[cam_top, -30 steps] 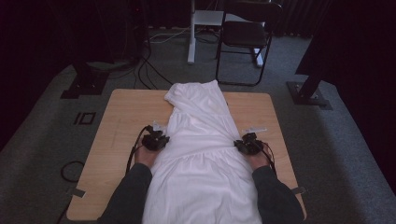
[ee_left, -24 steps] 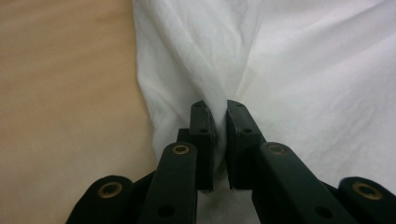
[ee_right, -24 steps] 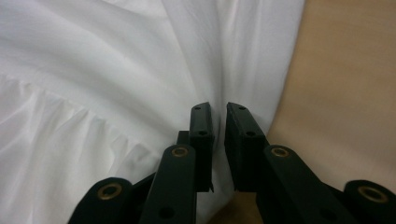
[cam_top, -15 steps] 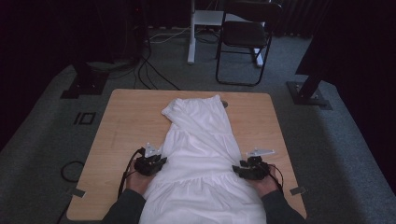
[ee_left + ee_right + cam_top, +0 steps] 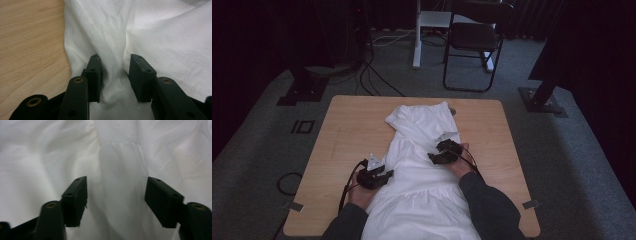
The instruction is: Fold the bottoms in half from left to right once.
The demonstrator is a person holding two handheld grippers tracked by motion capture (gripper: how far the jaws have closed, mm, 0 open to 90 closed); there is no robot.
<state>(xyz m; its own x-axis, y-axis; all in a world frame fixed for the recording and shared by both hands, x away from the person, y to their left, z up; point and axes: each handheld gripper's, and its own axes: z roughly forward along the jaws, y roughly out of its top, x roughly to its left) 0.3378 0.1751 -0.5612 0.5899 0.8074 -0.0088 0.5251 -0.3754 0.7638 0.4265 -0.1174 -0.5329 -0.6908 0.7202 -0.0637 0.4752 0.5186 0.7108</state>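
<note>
- Compared with a second ago: white crumpled cloth garment (image 5: 422, 125) dragged down the light wooden worktop (image 5: 352, 125) toward the lower edge of the frame, far end now short of the worktop's upper edge, with bare wood above it.
- Compared with half a second ago: right hand-held gripper (image 5: 443, 152) shifted from the garment's lower right edge up and inward, now over the cloth right of centre; left hand-held gripper (image 5: 379, 176) remains at the garment's left edge, in the lower left of the frame.
- Meaning, as a judgement: pull toward the person done, right side let go, next grasp being sought on a fresh spot, probably for folding or straightening.
- Left hand-held gripper (image 5: 113, 60): jaws narrow, clamped on a raised ridge of the garment (image 5: 162, 37), cloth puckering toward the pads; bare worktop (image 5: 25, 37) at the left of that view, so the grip sits just inside the cloth's edge.
- Right hand-held gripper (image 5: 116, 181): jaws wide apart, holding nothing; garment (image 5: 50, 152) spread beneath, a stitched band with a hemmed end lying between the jaws, running up the middle of the frame; whether the jaw tips touch the cloth cannot be told.
- Garment overall: lengthways down the worktop's middle, narrower bunched part in the upper centre, broad part running off the lower edge between the person's forearms.
</note>
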